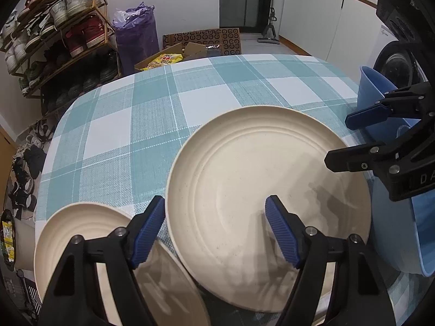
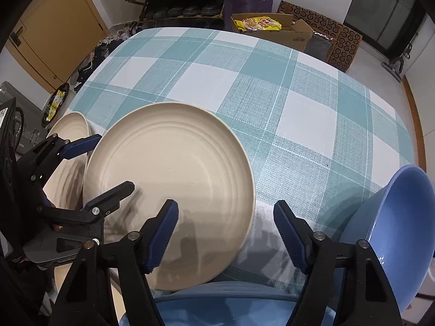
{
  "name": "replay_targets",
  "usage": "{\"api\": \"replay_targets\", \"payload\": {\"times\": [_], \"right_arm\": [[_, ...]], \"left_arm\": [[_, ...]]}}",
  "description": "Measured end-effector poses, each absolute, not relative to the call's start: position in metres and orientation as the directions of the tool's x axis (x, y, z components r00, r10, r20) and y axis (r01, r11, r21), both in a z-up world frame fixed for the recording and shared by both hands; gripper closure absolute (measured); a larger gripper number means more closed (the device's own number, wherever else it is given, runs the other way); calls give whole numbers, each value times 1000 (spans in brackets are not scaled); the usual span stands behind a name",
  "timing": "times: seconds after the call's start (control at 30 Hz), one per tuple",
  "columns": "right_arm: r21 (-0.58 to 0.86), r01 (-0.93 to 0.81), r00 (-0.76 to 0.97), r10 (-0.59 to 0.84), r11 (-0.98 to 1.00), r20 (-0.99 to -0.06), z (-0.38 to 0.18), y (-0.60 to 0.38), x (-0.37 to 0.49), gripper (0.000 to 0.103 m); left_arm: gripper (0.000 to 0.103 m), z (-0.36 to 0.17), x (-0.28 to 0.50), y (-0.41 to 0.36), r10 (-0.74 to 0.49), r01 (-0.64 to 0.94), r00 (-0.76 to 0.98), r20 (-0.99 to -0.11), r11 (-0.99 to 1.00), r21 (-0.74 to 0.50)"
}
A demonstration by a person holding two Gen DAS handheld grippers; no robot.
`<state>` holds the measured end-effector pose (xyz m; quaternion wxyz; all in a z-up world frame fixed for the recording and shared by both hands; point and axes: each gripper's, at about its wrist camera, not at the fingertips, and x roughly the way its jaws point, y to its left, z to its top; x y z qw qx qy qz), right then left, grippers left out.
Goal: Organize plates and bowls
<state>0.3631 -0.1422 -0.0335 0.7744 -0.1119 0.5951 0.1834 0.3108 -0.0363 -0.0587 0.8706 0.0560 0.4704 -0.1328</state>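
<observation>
Left tool (image 1: 214, 231) held apart, blue pads astride the left rim of the large cream plate (image 1: 258, 190), one pad (image 1: 148, 233) outside the rim above the cloth, the other (image 1: 281, 233) over the plate's inside; pads clear of the plate, nothing clamped. Right tool (image 2: 225, 233) likewise apart, straddling the right rim of the same plate (image 2: 168, 184), left pad (image 2: 163, 236) above the plate's floor, right pad (image 2: 289, 239) over the cloth beside it; no contact with the rim to be seen. Each tool visible from the other's camera, at opposite sides of the plate.

Large plate flat on the bench (image 1: 152, 114), near its front edge, on a teal and white checked cloth. Smaller cream plate (image 1: 89, 244) just left of it, rims very near or touching, contact hard to tell. Blue bowl (image 2: 394, 217) to the right of the large plate, tilted on its side. Second blue dish (image 2: 225, 301) at the near edge, its rim partly beneath the large plate's front edge.

Beyond the bench: shoe rack (image 1: 54, 27) against the wall, purple bag (image 1: 137, 32), open cardboard box (image 1: 174, 57) with yellow packets, white cabinets (image 1: 326, 16).
</observation>
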Motion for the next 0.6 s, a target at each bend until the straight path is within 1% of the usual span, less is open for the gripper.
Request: {"api": "replay_targets", "payload": {"times": [0.13, 0.27, 0.37, 0.47, 0.53, 0.6], "right_arm": [[33, -410, 218, 133, 911, -967, -38, -142, 366, 31], [3, -418, 224, 106, 908, -969, -42, -139, 367, 32], [7, -415, 210, 103, 910, -972, -47, -140, 369, 34], [8, -416, 199, 100, 909, -975, -51, -140, 369, 41], [15, -418, 197, 107, 908, -975, -53, -139, 369, 51], [21, -416, 196, 112, 909, -974, -53, -139, 369, 52]], "left_arm": [[30, -59, 312, -36, -176, 282, 526, -832, 959, -25], [30, -62, 311, -37, -166, 289, 511, -844, 957, -13], [30, -63, 309, -38, -161, 299, 508, -846, 954, -2], [30, -63, 310, -37, -164, 295, 508, -846, 955, -8], [30, -63, 311, -37, -169, 293, 510, -843, 956, -15], [30, -63, 312, -37, -170, 294, 513, -841, 956, -15]]}}
